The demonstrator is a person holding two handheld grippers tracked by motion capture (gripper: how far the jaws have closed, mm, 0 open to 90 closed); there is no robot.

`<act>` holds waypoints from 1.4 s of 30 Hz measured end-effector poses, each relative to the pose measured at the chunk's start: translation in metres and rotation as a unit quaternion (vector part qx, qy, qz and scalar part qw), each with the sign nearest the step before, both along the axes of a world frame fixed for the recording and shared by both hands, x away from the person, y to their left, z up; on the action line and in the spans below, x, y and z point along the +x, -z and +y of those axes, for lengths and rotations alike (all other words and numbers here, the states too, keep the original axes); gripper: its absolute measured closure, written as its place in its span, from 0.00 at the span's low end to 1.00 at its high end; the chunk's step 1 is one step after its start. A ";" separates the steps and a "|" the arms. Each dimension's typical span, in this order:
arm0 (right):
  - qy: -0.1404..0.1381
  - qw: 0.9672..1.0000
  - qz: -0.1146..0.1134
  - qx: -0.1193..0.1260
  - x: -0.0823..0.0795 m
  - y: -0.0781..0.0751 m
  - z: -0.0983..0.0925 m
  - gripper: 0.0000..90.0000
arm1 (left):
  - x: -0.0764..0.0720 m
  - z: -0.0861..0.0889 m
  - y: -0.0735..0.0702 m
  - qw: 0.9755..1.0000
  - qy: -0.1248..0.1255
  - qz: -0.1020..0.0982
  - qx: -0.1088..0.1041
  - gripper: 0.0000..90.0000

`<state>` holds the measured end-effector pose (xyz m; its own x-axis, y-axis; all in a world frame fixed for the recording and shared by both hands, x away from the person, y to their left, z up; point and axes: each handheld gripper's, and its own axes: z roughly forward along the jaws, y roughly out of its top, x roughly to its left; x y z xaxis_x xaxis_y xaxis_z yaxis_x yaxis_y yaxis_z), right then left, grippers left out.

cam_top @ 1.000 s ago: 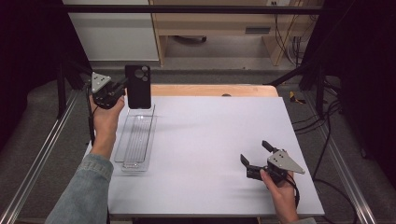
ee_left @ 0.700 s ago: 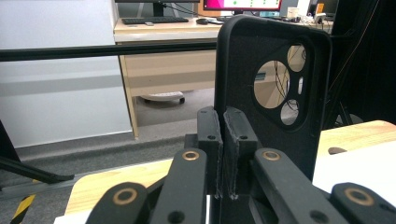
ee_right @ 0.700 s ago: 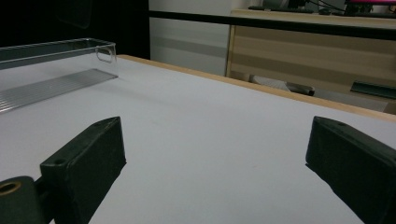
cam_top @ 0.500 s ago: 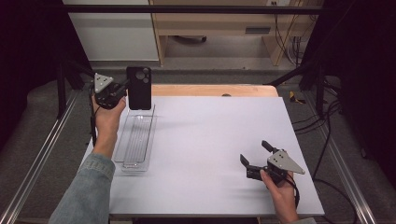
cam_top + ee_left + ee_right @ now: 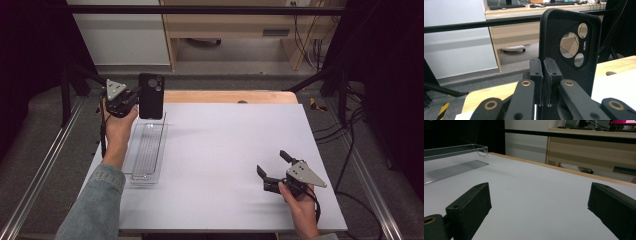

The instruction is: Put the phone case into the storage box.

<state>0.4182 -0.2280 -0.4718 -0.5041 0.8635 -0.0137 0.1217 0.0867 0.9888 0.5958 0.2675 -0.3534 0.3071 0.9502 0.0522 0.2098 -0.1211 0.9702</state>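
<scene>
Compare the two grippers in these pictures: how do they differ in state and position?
The left gripper is shut on the black phone case, held upright above the clear tray; the right gripper is open and holds nothing. The left is raised at the table's far edge; the right sits low near the person. Both are hand-held.

Layout of the table [image 5: 220, 150] from the high view, with both gripper views.

The tray [image 5: 145, 152] lies along the table's left edge. The phone case [image 5: 151, 95] stands upright above the tray's far end, pinched at its edge by the left gripper [image 5: 134, 96] (jaws together on it). The right gripper [image 5: 272, 167], jaws apart, rests near the front right corner, well apart from the tray.
</scene>
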 end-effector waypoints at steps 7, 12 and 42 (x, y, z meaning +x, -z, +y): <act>0.001 1.000 -0.001 0.003 0.000 0.000 -0.001 0.06 | 0.001 0.000 0.003 1.000 -0.003 0.003 0.000 0.95; 0.001 1.000 -0.003 0.003 0.000 -0.001 -0.001 0.06 | 0.001 0.000 0.006 1.000 -0.005 0.006 0.000 0.95; 0.000 1.000 -0.006 0.008 0.000 -0.001 -0.001 0.06 | 0.011 0.007 0.015 0.999 -0.025 0.030 0.001 0.95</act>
